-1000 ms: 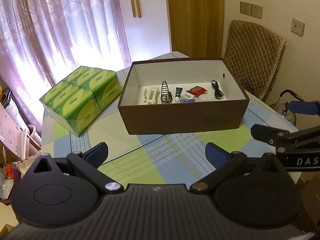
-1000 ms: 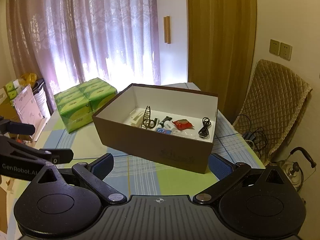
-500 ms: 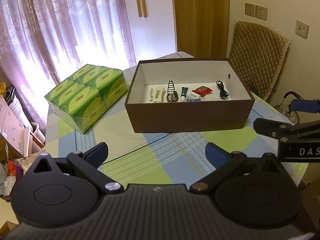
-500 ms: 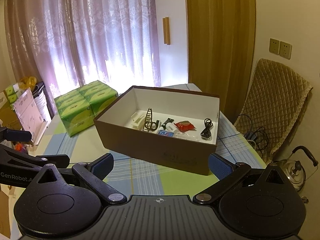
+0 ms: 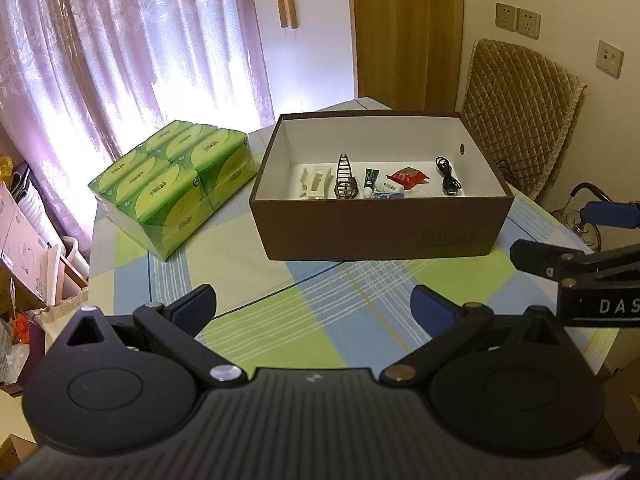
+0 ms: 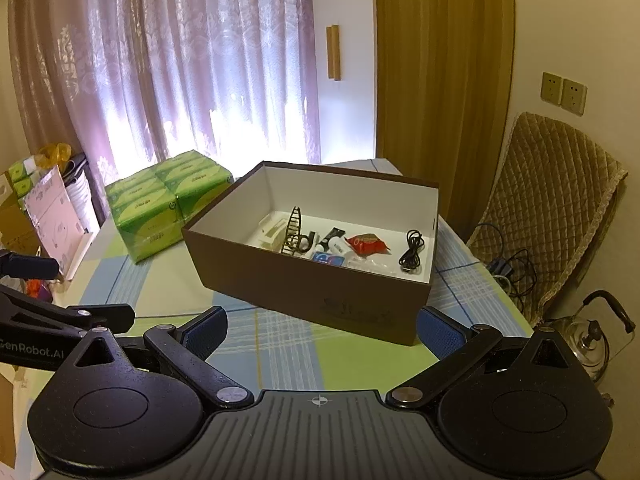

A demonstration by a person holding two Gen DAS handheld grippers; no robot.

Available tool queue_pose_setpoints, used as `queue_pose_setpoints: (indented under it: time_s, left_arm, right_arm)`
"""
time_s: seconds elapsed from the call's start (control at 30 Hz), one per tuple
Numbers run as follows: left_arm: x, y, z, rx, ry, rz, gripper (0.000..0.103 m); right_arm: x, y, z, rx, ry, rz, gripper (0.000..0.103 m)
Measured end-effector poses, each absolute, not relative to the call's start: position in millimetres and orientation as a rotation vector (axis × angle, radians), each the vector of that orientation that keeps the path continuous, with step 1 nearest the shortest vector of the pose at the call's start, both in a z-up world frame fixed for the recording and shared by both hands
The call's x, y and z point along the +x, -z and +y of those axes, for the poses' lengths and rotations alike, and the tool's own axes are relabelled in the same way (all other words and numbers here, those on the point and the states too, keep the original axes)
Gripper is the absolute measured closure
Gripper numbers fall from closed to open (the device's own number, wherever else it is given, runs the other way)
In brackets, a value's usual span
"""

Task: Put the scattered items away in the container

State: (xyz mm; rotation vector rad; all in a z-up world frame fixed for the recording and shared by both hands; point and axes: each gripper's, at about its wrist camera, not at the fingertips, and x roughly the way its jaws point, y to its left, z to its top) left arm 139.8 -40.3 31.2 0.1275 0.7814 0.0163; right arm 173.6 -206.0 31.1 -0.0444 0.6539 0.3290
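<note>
Covering the table, a checked cloth (image 5: 320, 300) carries a brown box (image 5: 380, 232) toward its far edge and a green tissue pack (image 5: 172, 184) near its far left corner. Box floor holds a white holder (image 5: 316, 182), black rack (image 5: 346, 178), black cable (image 5: 448, 176), red packet (image 5: 408, 176) and small tube (image 5: 370, 178). Left gripper (image 5: 314, 300) and right gripper (image 6: 322, 326) hang over the near edge, fingers spread wide, holding nothing.

Left tool (image 5: 313, 300), right tool (image 6: 322, 327): black linkages, blue pads, silver rivets, ribbed housing.
</note>
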Motion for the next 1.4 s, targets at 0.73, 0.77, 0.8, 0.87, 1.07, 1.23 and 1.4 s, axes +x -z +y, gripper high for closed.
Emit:
queue_pose_setpoints:
  time_s: [0.73,0.77,0.8,0.87,1.07,1.23,1.4]
  left_arm:
    - [179.0,-12.0,-68.1,0.136,-0.017,0.836,0.001]
    - [181.1,-10.6,-68.5,0.134,-0.018,0.842,0.001]
    - [183.2,-9.2,-69.1,0.133,-0.017,0.846,0.001]
    - [186.8,-6.5,-70.2,0.132,-0.017,0.853,0.001]
    - [201.2,-0.1,-74.6,0.130,-0.029,0.875,0.001]
    - [211.5,3.2,-78.7,0.127,-0.041,0.890,0.001]
    - [216.9,4.4,-82.6,0.135,-0.052,0.889,0.001]
  right_arm:
    - [201.3,-14.8,-223.3,-0.091,-0.354,0.658,0.000]
    - [203.0,-13.5,-223.9,-0.093,-0.356,0.661,0.000]
    - [204.9,-12.4,-224.5,-0.094,-0.359,0.664,0.000]
    - [208.9,-10.5,-225.2,-0.097,-0.366,0.669,0.000]
    - [220.7,-4.8,-227.2,-0.109,-0.386,0.679,0.000]
    - [229.5,-0.9,-229.1,-0.109,-0.405,0.691,0.000]
    - [236.4,1.2,-232.4,-0.101,-0.413,0.695,0.000]
